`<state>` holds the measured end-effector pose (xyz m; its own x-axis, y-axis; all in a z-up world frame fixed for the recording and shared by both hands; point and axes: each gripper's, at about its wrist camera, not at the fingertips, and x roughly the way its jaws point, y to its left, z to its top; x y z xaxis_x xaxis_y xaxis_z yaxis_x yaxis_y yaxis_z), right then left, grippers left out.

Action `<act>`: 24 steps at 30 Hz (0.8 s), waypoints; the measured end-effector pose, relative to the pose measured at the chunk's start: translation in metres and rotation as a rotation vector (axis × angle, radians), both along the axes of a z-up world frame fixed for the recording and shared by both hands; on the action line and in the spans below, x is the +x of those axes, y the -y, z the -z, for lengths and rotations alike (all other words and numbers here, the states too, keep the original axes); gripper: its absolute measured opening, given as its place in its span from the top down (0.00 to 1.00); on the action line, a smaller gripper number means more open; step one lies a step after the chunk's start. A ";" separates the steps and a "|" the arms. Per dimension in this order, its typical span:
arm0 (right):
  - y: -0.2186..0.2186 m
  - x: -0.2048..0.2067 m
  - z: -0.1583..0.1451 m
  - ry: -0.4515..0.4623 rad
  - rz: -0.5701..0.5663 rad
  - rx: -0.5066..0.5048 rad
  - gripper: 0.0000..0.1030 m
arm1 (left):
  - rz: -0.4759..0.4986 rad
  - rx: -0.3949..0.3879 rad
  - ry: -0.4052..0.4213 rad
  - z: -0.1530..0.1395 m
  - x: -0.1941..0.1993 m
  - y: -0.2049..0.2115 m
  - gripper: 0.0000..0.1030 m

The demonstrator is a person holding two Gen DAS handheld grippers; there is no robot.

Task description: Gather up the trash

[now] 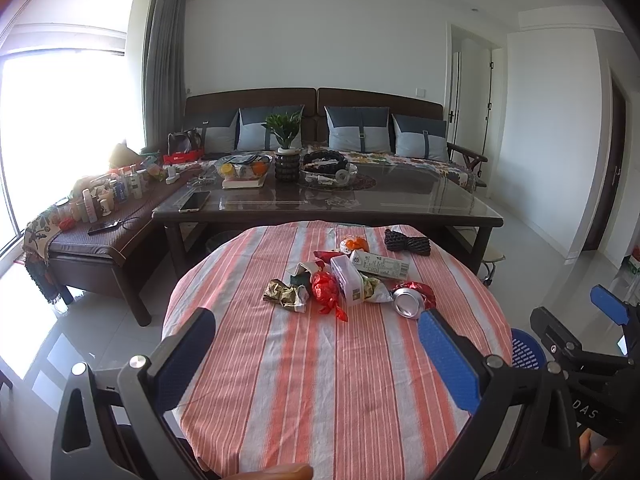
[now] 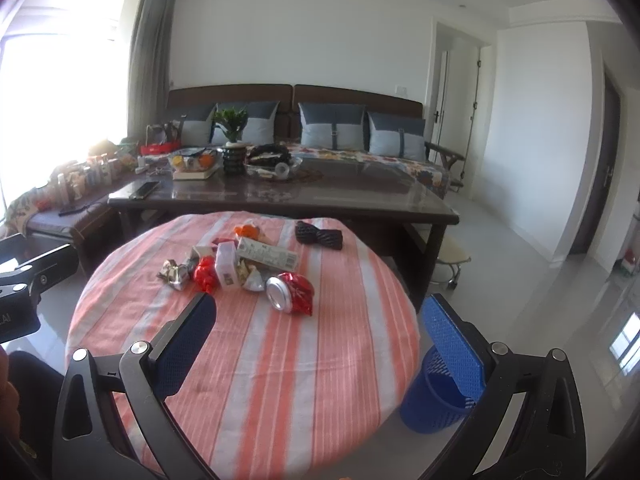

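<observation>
Trash lies in a loose heap toward the far side of the round worktop (image 1: 320,380), which is covered with a red-and-white striped cloth. At the left end of the heap sits a crumpled gold wrapper (image 1: 286,294), with a red foil wrapper (image 1: 326,289) just to its right, touching a white plastic box (image 1: 347,282) that lies on its side. Behind the box a white carton (image 1: 380,266) lies flat, and farther back a small orange packet (image 1: 354,244) rests near a black mesh sleeve (image 1: 407,242) at the far right of the cloth. A crushed red can (image 2: 289,293) lies nearest, its silver end facing the near edge. Both tools hover over the near part of the cloth, well apart from the heap: the left hand-held gripper (image 1: 316,354) has its blue pads spread wide with nothing between them, and the right hand-held gripper (image 2: 316,344) is equally spread and empty. On the floor just beside the right edge of the worktop stands a blue basket (image 2: 434,404). Beyond the cloth is a dark coffee table (image 1: 328,200), then a sofa (image 1: 312,120) with grey cushions.
</observation>
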<state>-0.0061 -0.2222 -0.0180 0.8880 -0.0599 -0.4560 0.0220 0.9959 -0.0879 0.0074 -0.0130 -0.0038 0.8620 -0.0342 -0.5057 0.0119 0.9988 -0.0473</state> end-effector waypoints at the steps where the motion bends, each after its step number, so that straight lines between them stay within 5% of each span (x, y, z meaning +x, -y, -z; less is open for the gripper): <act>1: 0.000 0.001 0.001 -0.003 0.003 -0.004 0.00 | 0.000 0.000 -0.003 0.001 0.001 -0.001 0.00; 14: -0.002 0.020 0.026 -0.067 0.039 -0.052 0.00 | -0.012 0.014 -0.072 0.027 0.022 -0.008 0.00; 24: -0.010 0.050 0.051 -0.122 0.027 -0.078 0.00 | -0.030 0.010 -0.192 0.080 0.069 -0.014 0.00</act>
